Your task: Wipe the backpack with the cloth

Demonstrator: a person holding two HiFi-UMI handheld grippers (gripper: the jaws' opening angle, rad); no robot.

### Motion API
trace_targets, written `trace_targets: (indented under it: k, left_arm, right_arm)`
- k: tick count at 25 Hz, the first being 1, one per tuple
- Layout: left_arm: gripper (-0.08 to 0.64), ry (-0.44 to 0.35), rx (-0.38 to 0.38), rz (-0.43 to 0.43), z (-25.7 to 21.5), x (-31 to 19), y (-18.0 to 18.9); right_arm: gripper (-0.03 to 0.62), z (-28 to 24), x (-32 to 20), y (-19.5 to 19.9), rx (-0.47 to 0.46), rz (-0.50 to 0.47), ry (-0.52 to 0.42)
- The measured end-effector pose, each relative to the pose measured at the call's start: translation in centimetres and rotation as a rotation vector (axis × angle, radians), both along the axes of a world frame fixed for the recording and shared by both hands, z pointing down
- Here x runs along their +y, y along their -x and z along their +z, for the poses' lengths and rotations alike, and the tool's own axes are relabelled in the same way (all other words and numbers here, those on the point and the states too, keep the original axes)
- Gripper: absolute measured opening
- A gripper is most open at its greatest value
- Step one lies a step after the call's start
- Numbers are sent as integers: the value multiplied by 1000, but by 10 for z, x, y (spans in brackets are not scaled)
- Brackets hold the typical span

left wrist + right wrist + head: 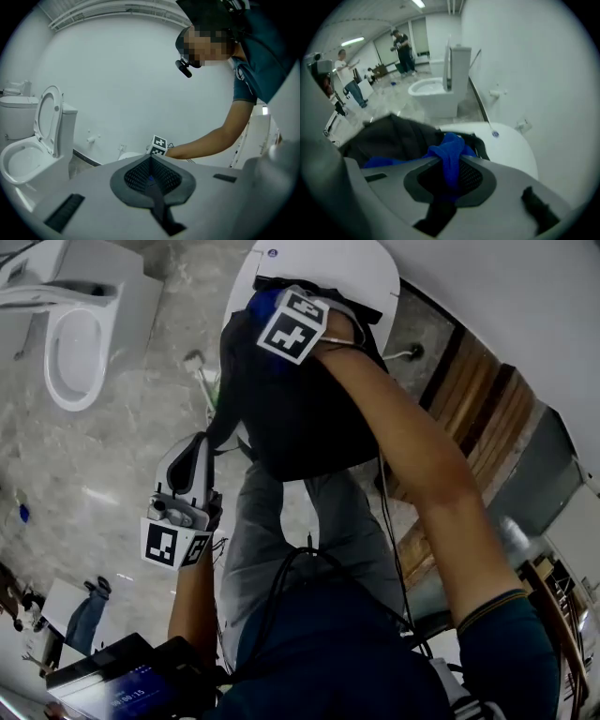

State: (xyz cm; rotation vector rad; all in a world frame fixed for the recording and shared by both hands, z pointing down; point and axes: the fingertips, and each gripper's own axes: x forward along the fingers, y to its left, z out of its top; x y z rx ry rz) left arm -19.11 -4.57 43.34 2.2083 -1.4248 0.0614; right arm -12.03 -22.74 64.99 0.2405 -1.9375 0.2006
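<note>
A black backpack [300,418] rests on the closed white lid [370,268] of a toilet. My right gripper [265,302] sits at the backpack's far upper edge, shut on a blue cloth [259,306]. In the right gripper view the cloth [449,152] hangs bunched between the jaws, with the backpack [393,136] just beyond and the lid [511,145] to the right. My left gripper [199,444] is held off the backpack's near left side, apart from it. Its jaws [151,158] meet with nothing between them, and the right arm shows past them.
A second toilet [75,343] with its seat up stands at the left on the marble floor. A wooden panel [478,399] and the wall lie to the right. A dark device with a screen [112,685] is at the bottom left. People [347,77] stand far off.
</note>
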Motion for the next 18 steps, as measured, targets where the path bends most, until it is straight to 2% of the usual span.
trace_targets:
  k: [2,4,5,6,9,11,14,18]
  left_arm:
    - [5,4,-1,-17,0,6,4]
    - [4,4,-1,-34,0,9,8]
    - [3,2,-4,-42,0,10,9]
    - [4,1,-6,-48,-1,12,9]
    - [4,-5,-4,-43,2,14,3]
    - [4,0,4,-32,2,13,2]
    - [5,3,4,-8,-3,12,5]
    - [5,-24,32,30,-18,9,-1]
  right_arm:
    - [51,2,-13,-42,66,-17,-13]
    - [51,-14,-7,-70,110,-96,-91]
    - [51,-21,2,-84,113,-109,-114]
    - [51,-27,15,-100,92,-80,-113]
    - [51,-52,53,-161,-27,153,-97]
    - [51,-74,76,-187,-124,325,-104]
    - [51,-92,123,-186,-222,464,-100]
    - [51,-96,179,-165,-312,560,-114]
